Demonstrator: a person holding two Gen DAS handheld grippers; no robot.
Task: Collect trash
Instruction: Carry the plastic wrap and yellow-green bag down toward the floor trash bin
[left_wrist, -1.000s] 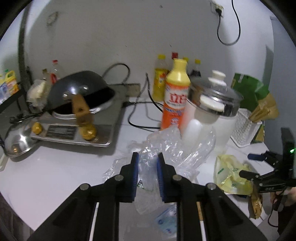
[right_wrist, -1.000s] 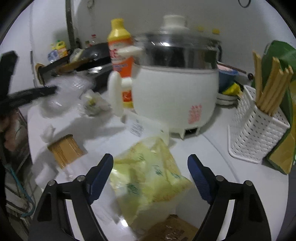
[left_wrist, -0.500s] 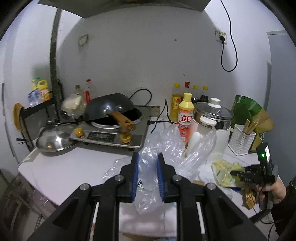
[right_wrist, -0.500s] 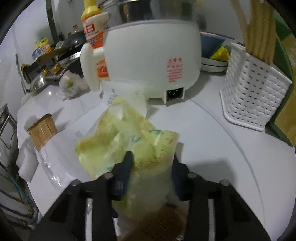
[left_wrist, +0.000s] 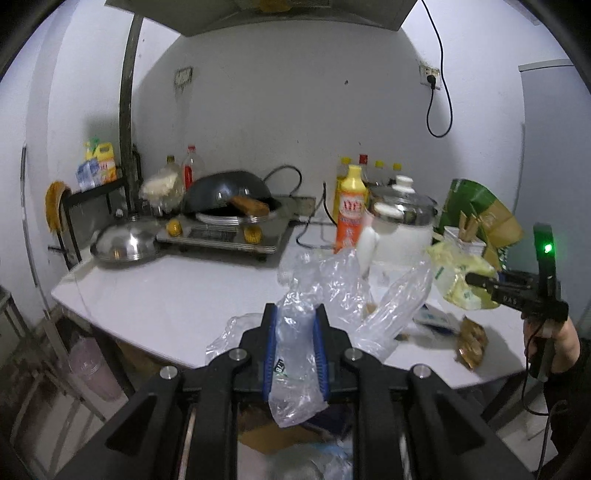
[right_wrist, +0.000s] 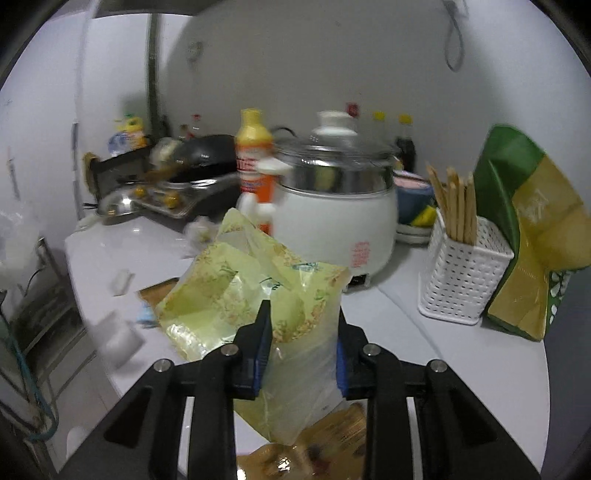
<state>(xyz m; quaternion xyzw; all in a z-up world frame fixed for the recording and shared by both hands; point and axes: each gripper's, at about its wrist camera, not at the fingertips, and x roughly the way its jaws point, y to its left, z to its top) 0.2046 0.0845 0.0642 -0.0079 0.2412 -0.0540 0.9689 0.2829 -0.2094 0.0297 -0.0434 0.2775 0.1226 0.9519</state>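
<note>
My left gripper (left_wrist: 294, 332) is shut on a crumpled clear plastic bag (left_wrist: 332, 295) and holds it in front of the white counter (left_wrist: 166, 295), off the surface. My right gripper (right_wrist: 301, 332) is shut on a yellow-green plastic bag (right_wrist: 251, 291) and holds it lifted above the counter (right_wrist: 461, 354). The right gripper (left_wrist: 476, 277) with that yellow-green bag (left_wrist: 456, 277) also shows at the right in the left wrist view. A brown wrapper (left_wrist: 471, 343) and a small white-blue packet (left_wrist: 436, 319) lie on the counter below it. The brown wrapper (right_wrist: 314, 450) also shows under my right gripper.
A white rice cooker (right_wrist: 332, 206), an orange bottle (right_wrist: 255, 162) and a white basket of chopsticks (right_wrist: 461, 273) stand behind. A green-gold bag (right_wrist: 535, 229) leans at right. A stove with a black wok (left_wrist: 229, 192) and a steel lid (left_wrist: 123, 245) are at left.
My right gripper closed on the yellow-green bag and lifted it off the counter. My left gripper pulled back and up with the clear plastic bag still in it.
</note>
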